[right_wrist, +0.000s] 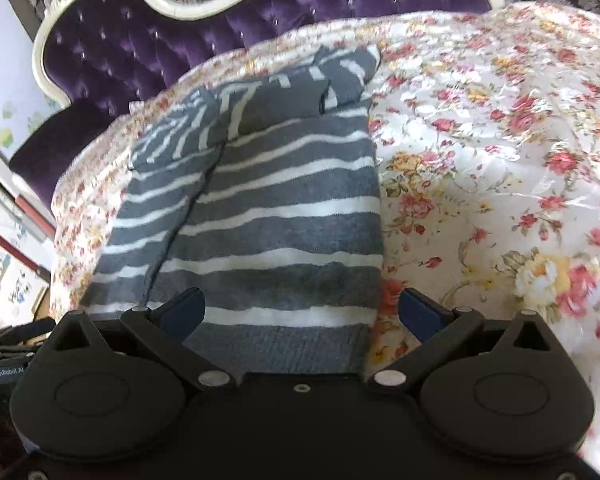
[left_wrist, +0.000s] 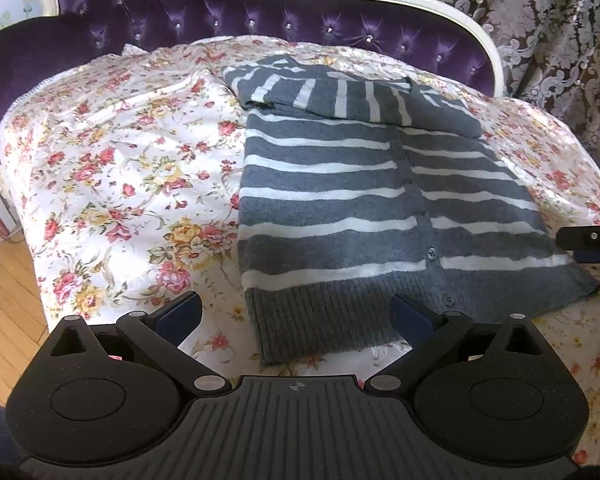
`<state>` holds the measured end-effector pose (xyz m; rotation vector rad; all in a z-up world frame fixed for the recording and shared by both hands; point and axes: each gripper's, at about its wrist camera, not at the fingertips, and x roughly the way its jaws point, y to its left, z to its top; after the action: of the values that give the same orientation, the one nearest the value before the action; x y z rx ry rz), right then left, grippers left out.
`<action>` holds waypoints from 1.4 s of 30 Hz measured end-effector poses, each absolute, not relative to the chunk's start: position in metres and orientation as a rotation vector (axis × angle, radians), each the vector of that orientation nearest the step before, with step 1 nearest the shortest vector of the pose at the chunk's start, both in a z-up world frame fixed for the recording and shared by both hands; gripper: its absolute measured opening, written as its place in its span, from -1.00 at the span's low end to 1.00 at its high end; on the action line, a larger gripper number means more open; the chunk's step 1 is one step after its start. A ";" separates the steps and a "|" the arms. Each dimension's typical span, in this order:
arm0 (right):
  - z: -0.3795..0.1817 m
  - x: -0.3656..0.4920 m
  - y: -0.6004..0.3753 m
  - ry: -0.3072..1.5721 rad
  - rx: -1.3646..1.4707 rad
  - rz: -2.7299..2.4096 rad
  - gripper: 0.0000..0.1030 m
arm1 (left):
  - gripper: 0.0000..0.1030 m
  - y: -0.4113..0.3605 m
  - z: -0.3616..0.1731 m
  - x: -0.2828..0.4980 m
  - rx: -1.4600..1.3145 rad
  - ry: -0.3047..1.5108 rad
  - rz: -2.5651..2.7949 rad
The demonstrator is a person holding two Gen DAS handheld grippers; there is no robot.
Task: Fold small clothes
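Left wrist view: the left gripper [left_wrist: 296,316] hangs with its jaws spread wide and empty, just short of the ribbed hem at six o'clock of the striped cardigan [left_wrist: 340,184]. The cardigan lies flat on the floral bedspread [left_wrist: 112,168], sleeves folded across its top at twelve o'clock. The right gripper [left_wrist: 588,240] shows only as a tip at three o'clock.

Right wrist view: the right gripper [right_wrist: 302,312] is also wide and empty, straddling the hem's right corner. The knit looks soft, light and floppy; I'd pinch both hem corners and fold towards twelve.
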<state>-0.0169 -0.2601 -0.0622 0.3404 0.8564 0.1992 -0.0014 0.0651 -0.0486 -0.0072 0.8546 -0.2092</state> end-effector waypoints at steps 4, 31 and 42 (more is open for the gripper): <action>-0.066 -0.007 -0.265 0.904 0.347 0.207 0.99 | 0.96 0.067 -0.052 0.006 -0.019 0.872 -0.221; -0.065 -0.028 -0.266 0.897 0.536 0.334 0.99 | 0.69 0.047 -0.060 0.018 -0.017 0.950 -0.262; -0.067 -0.029 -0.260 0.897 0.509 0.324 0.99 | 0.71 0.040 -0.060 0.016 -0.001 0.938 -0.216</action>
<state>-0.0291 -0.2603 -0.0668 0.5089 0.8967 0.3238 0.0160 0.0402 -0.0601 -0.0010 0.9383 -0.2159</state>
